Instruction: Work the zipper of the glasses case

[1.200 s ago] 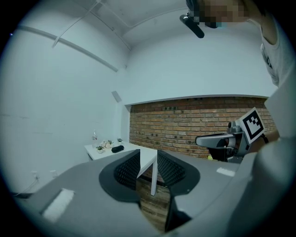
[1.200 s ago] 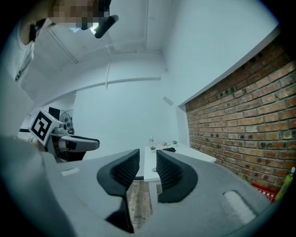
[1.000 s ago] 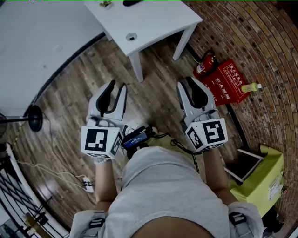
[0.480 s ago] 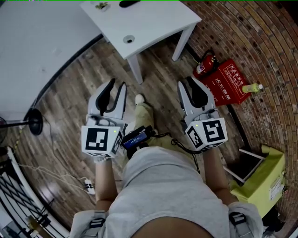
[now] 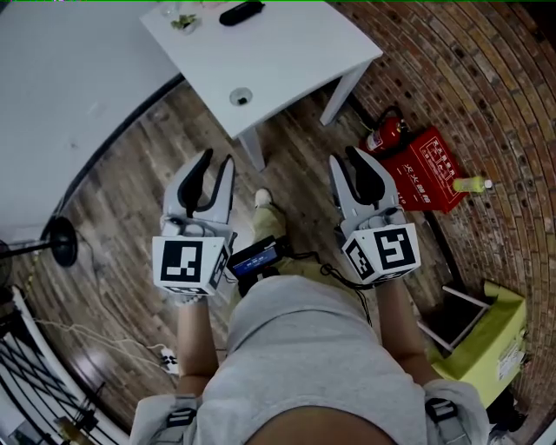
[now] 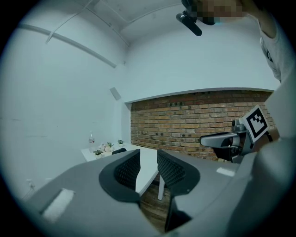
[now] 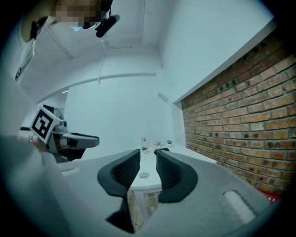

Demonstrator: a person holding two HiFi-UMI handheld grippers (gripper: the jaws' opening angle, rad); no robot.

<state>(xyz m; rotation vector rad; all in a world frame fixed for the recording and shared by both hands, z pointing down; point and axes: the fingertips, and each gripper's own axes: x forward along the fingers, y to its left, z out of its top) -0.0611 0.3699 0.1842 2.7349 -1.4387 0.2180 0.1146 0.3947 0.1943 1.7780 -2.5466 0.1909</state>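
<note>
The glasses case [image 5: 241, 12] is a dark oblong on the far part of the white table [image 5: 287, 48]. It shows small beyond the jaws in the left gripper view [image 6: 119, 150] and in the right gripper view [image 7: 163, 149]. My left gripper [image 5: 218, 158] hangs in the air over the wooden floor, well short of the table, its jaws apart with nothing between them [image 6: 148, 155]. My right gripper [image 5: 344, 156] is level with it on the right, also open and empty [image 7: 147, 152].
A round grommet hole [image 5: 241, 96] sits near the table's front corner, and small potted plants [image 5: 181, 19] stand at the back. A red extinguisher box [image 5: 426, 161] and a brick wall lie to the right, a yellow-green bin [image 5: 491, 335] at lower right, and a black stand base [image 5: 61, 239] at left.
The person has stepped toward the table: a foot has come into view between the grippers, and more of the tabletop with the case shows. Both grippers stay open, carried along.
</note>
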